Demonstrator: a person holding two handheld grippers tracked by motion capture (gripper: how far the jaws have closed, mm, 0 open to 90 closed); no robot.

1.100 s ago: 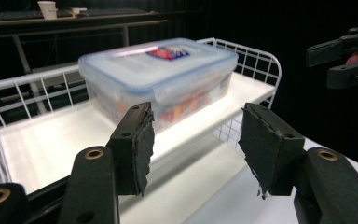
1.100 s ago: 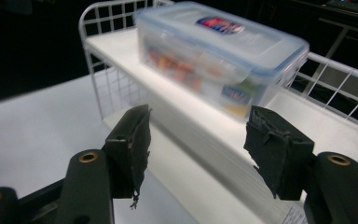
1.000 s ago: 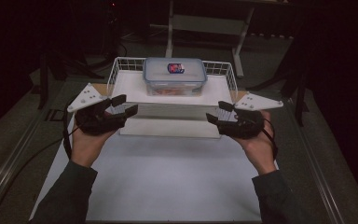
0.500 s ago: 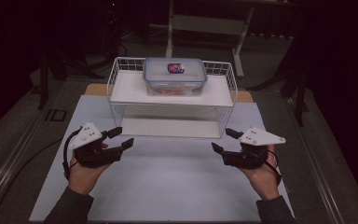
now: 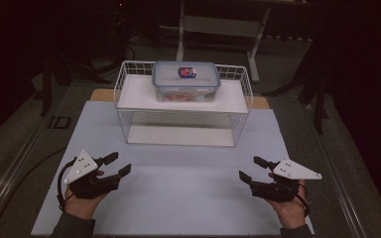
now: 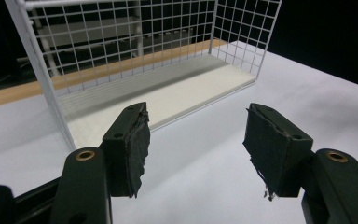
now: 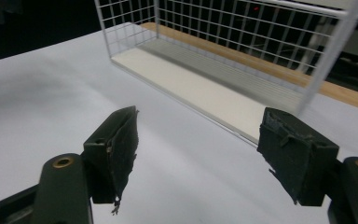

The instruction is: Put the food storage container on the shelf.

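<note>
A clear lidded plastic container (image 5: 186, 82) with a red and blue label stands on the top shelf of a white wire rack (image 5: 134, 94) at the back of the table. My left gripper (image 5: 119, 164) rests low over the white mat at the front left. My right gripper (image 5: 249, 167) is at the front right. Both are well short of the rack. In the left gripper view the left gripper (image 6: 196, 140) is open and holds nothing, facing the rack's lower board (image 6: 177, 93). The right gripper (image 7: 200, 149) is open too; its jaws have just been opening, with nothing between them.
A white mat (image 5: 178, 203) covers the table, and a strip of wood (image 5: 99, 95) shows behind it. The rack's wire walls (image 7: 223, 28) stand ahead of both grippers. A grey metal frame (image 5: 223, 25) stands in the dark behind the table.
Both hands have come back from beside the rack toward the table's near edge and sunk lower. Both pairs of jaws stand wider, the right one most.
</note>
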